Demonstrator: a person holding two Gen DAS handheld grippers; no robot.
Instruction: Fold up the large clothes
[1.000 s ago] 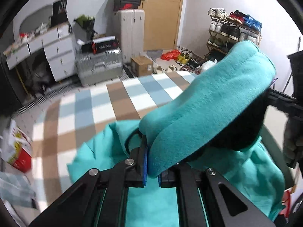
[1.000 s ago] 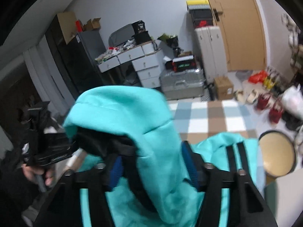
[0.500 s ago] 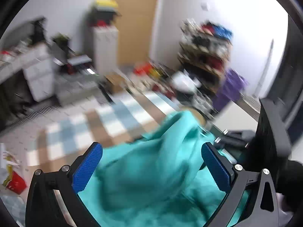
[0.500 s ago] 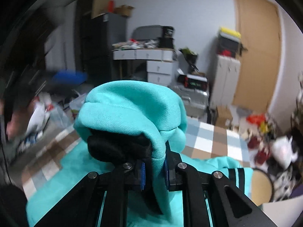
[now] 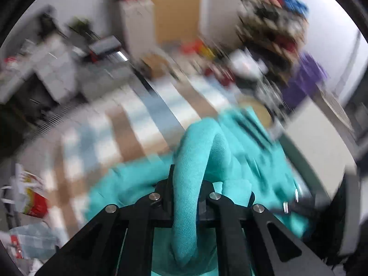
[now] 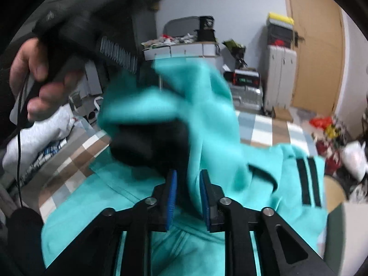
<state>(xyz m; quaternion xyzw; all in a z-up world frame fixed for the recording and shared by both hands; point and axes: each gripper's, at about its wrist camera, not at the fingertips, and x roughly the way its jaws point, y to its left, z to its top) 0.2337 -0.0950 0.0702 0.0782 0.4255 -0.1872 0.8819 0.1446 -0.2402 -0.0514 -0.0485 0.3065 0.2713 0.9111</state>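
Note:
A teal hoodie [image 5: 253,161] with a black lining and black sleeve stripes [image 6: 308,179] lies on a checked blue, brown and white cover [image 5: 138,124]. My left gripper [image 5: 185,184] is shut on a raised fold of the teal cloth; that view is blurred by motion. In the right wrist view a hand [image 6: 30,69] holds the left gripper [image 6: 147,76] up at the top left, pinching the lifted hood [image 6: 207,105]. My right gripper [image 6: 187,188] sits lower. Its jaws are opening, with the hood's edge still filling the gap between the blue pads [image 6: 171,191].
A shoe rack [image 5: 276,30] and a purple box [image 5: 306,78] stand at the right. A silver suitcase [image 6: 246,94], white drawers and a door are at the back. A round stool [image 6: 333,193] is beside the cover. White clothes [image 6: 41,128] are piled at the left.
The left gripper let go of the hood, opened wide, then shut on a fold and rose. The right gripper closed on the hood's edge, and its pads now stand slightly further apart.

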